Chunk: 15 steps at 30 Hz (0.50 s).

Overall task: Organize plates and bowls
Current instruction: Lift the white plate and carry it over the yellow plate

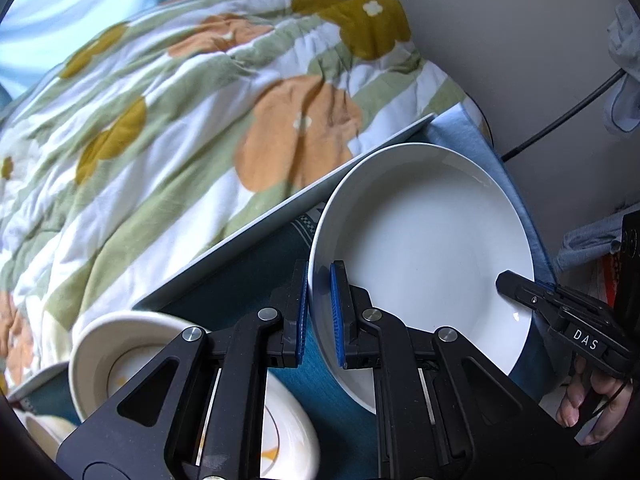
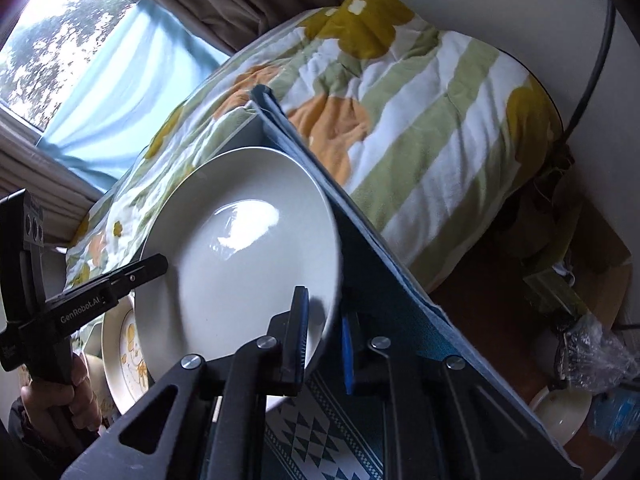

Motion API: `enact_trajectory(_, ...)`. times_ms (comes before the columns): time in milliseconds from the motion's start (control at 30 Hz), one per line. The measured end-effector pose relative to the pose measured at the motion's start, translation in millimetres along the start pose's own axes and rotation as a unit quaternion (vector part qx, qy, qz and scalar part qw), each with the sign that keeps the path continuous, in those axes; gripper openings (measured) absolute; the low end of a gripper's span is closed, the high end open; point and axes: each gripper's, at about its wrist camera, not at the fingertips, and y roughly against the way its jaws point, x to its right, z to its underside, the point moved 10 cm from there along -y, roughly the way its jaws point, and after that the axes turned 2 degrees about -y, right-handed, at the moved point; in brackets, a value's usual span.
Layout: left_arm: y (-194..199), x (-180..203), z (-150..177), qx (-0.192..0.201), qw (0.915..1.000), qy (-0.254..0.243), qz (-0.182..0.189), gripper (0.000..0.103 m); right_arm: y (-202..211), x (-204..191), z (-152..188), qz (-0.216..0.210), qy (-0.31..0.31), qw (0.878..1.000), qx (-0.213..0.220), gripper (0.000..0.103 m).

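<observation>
Both claws clamp one large plain white ceramic plate [image 1: 424,248] by opposite rims: the left claw [image 1: 319,312] grips its near-left rim, the right claw [image 2: 324,344] the opposite rim. The plate is tilted above the counter's teal patterned cloth [image 2: 320,436]. A cream flower-printed bowl [image 1: 116,356] sits near the counter's left edge. Beyond the far edge lies a bed's floral quilt [image 1: 180,128].
</observation>
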Motion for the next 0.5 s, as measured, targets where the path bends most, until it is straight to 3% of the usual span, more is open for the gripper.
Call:
enact_trajectory(267, 62, 14, 8, 0.051, 0.9979, 0.032, -0.026, 0.009, 45, -16, -7, -0.028, 0.055, 0.998, 0.013, 0.014)
enact_trajectory(500, 131, 24, 47, 0.102, 0.9882, 0.094, -0.064, 0.009, 90, -42, 0, -0.066, 0.145, 0.987, 0.011, 0.014)
